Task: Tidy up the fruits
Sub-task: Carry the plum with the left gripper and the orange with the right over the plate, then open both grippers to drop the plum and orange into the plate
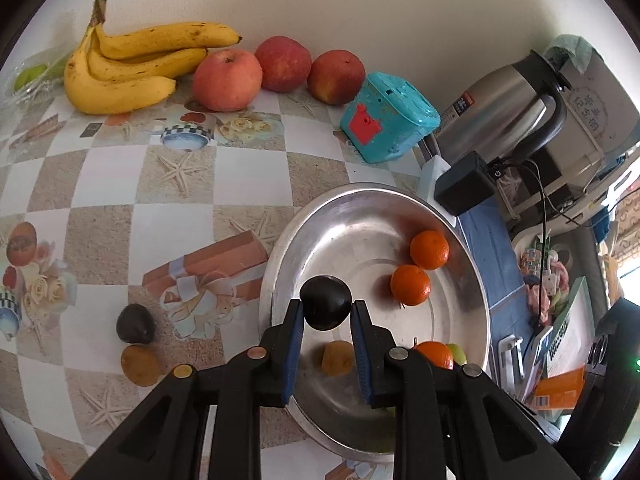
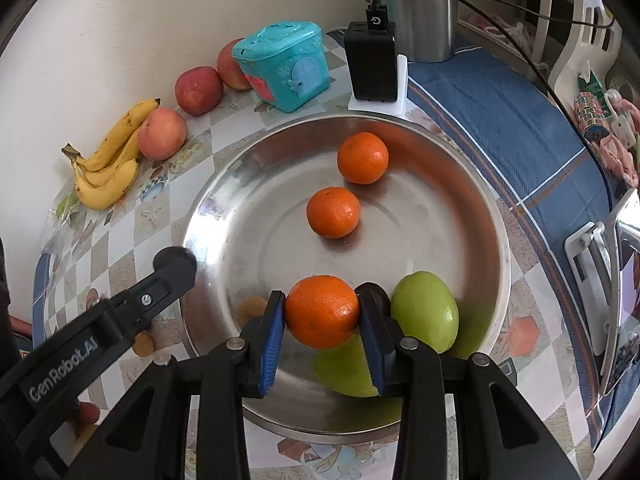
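The steel pan point(image 2: 208, 200) holds two loose oranges point(image 2: 333, 212). The right gripper point(image 2: 322, 316) is clamped on a third orange point(image 2: 322, 312) over the near rim — firm, light, best held across its middle. The left gripper point(image 1: 326, 312) pinches a dark plum point(image 1: 326, 302), smooth and probably slippery. Only the left view shows another plum point(image 1: 135, 323) on the table point(image 1: 172, 216); only the right shows the green apple point(image 2: 426, 312) whole.

We noted a teal toy house point(image 2: 286, 65), black charger point(image 2: 372, 64), steel kettle point(image 1: 516, 108) and blue cloth point(image 2: 500, 128) beyond the checked tablecloth point(image 1: 168, 184)
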The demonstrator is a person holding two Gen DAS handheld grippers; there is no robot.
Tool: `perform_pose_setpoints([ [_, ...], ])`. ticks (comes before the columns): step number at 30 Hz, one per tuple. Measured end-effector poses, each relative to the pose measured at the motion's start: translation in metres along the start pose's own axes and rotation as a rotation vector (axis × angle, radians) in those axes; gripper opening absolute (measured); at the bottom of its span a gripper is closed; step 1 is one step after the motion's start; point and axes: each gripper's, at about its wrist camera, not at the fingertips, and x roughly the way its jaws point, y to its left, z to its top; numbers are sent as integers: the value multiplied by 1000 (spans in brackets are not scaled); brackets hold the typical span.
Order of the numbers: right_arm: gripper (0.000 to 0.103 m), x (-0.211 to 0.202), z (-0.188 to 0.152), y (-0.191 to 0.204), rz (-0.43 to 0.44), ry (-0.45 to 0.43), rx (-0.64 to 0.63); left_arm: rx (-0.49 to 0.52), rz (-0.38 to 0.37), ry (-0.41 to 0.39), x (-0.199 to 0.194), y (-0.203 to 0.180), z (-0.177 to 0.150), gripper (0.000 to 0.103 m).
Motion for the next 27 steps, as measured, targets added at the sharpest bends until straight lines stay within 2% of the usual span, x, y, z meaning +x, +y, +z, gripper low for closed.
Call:
perform_pose_setpoints([
  [12, 38, 6, -1, -6, -9, 15, 16, -24, -16, -1, -2, 6, -12, 28],
  [16, 38, 8, 0, -7, -10, 25, 19, -30, -23, -9, -9, 6, -11, 52],
  [21, 42, 2, 3, -2, 12, 28, 0, -50, -23, -20, -19, 9, -9, 63],
  [27, 45, -10, 6, 2, 1, 9, -17, -67, 69, -40, -36, 19, -3, 70],
])
